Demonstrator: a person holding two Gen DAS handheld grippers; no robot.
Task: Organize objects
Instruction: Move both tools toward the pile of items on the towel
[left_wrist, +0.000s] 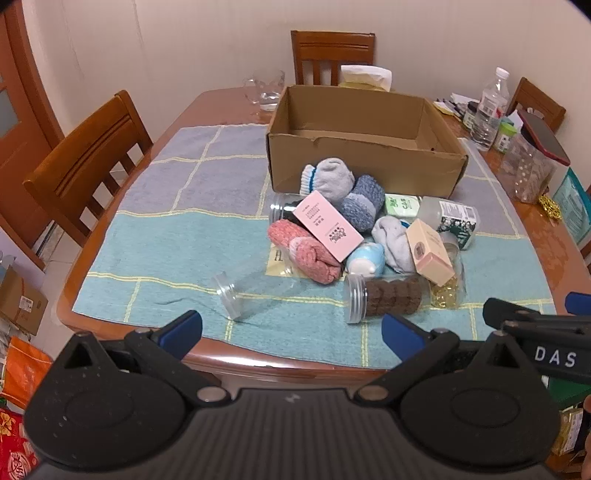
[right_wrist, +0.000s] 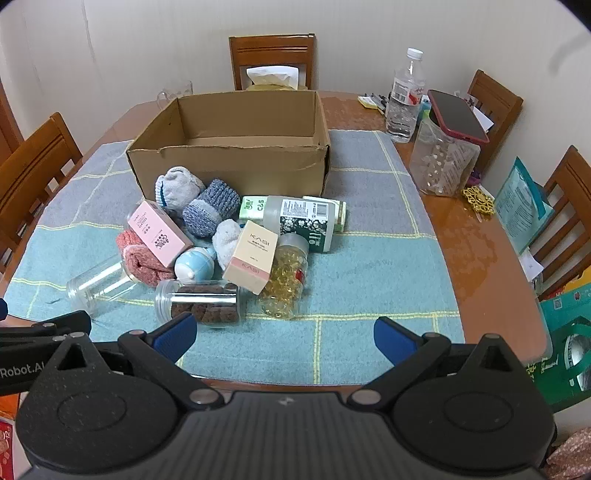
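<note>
Wooden chairs ring a worktop (right_wrist: 480, 258) spread with a checked cloth, where both claws hover at the near edge, spread wide and holding nothing. Ahead of the left claw (left_wrist: 291, 332) lies a heap of rolled socks, small cartons and jars; beyond it stands an open cardboard box (left_wrist: 365, 162), seemingly bare inside (its floor only partly visible). Just ahead of the right claw (right_wrist: 284, 332) lie a jar of brown biscuits (right_wrist: 203, 304) and a jar of golden capsules (right_wrist: 286, 282), both on their sides. Likely hazards: round jars rolling off under a glancing touch, or the pink carton (right_wrist: 159, 232) sliding from the socks it rests on.
</note>
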